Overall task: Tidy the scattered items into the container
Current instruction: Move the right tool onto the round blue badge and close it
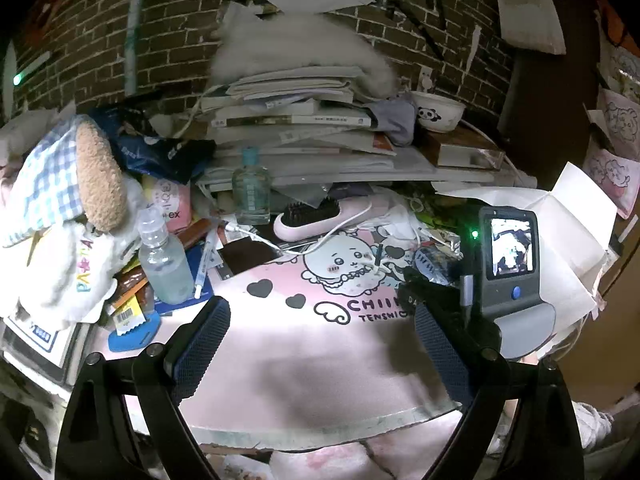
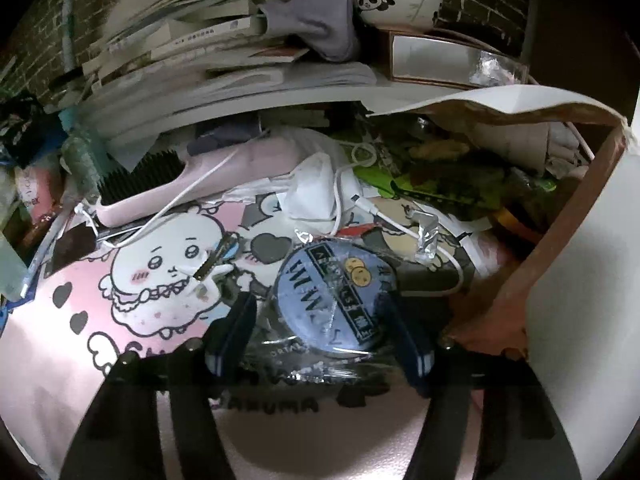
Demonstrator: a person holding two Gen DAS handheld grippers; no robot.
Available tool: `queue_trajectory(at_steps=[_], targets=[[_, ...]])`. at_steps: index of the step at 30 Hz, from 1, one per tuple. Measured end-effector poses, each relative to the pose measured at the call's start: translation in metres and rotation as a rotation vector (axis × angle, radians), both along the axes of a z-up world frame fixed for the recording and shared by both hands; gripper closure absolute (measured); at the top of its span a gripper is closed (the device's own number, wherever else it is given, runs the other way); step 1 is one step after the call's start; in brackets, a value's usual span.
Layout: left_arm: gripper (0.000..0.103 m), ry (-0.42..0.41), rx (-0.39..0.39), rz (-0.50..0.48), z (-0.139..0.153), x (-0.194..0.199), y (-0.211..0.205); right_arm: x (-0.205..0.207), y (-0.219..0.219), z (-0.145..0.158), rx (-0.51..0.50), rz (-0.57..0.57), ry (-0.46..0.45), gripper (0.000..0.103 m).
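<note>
My right gripper (image 2: 324,340) is shut on a round blue pack (image 2: 336,292) wrapped in clear plastic, held low over the pink cartoon desk mat (image 2: 80,340). Just right of it stands an open paper bag (image 2: 568,240), white outside and brown inside. In the left wrist view the same pack (image 1: 430,262) shows ahead of the right gripper's grey body (image 1: 512,280), with the white bag (image 1: 560,248) behind. My left gripper (image 1: 320,344) hangs open over a bare part of the mat (image 1: 300,352), holding nothing.
A pink hairbrush (image 1: 320,216), a white cable (image 1: 344,228) and a white face mask (image 2: 316,188) lie at the mat's far edge. Two clear bottles (image 1: 164,260) and a plush toy (image 1: 68,216) crowd the left. Stacked books (image 1: 296,120) and a panda bowl (image 1: 438,112) sit behind.
</note>
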State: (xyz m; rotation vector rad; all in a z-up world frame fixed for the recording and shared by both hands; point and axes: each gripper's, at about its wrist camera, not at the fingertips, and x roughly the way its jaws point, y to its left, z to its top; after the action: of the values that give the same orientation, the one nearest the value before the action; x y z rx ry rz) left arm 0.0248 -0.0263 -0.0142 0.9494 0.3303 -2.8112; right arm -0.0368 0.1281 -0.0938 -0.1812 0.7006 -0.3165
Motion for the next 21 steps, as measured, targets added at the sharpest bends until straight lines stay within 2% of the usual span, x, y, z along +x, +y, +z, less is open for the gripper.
queue_trajectory(at_steps=[1,3,5,8,10,12,13,16,18,21], targets=[[0.010,0.000,0.001,0.000,0.000,0.000,0.000,-0.001,0.002,0.000,-0.005,0.013,-0.007,0.051],[0.010,-0.001,0.002,0.003,0.000,0.000,0.000,-0.004,0.004,0.003,-0.001,0.041,-0.016,0.065],[0.010,-0.001,0.004,0.004,0.000,-0.001,0.000,-0.009,0.008,0.005,0.003,0.073,-0.027,0.075],[0.010,0.003,0.011,0.000,0.000,-0.002,0.000,-0.006,0.014,0.002,-0.013,0.088,0.000,0.075],[0.010,0.001,0.008,0.005,-0.001,-0.002,0.000,-0.006,0.017,0.001,-0.034,0.083,-0.002,0.068],[0.010,0.002,0.004,0.013,-0.001,0.000,0.000,-0.009,0.019,0.004,-0.041,0.085,-0.015,0.018],[0.010,0.005,0.008,0.015,-0.002,0.000,-0.001,-0.013,0.021,0.008,-0.056,0.091,-0.043,0.014],[0.010,0.014,0.031,0.019,-0.004,0.003,-0.006,-0.019,0.026,0.020,-0.097,0.102,-0.095,0.014],[0.010,0.014,0.041,0.027,-0.006,0.005,-0.009,-0.014,0.024,0.025,-0.097,0.086,-0.074,0.013],[0.010,0.018,0.047,0.038,-0.009,0.008,-0.013,0.000,0.014,0.020,-0.034,0.067,0.017,0.013]])
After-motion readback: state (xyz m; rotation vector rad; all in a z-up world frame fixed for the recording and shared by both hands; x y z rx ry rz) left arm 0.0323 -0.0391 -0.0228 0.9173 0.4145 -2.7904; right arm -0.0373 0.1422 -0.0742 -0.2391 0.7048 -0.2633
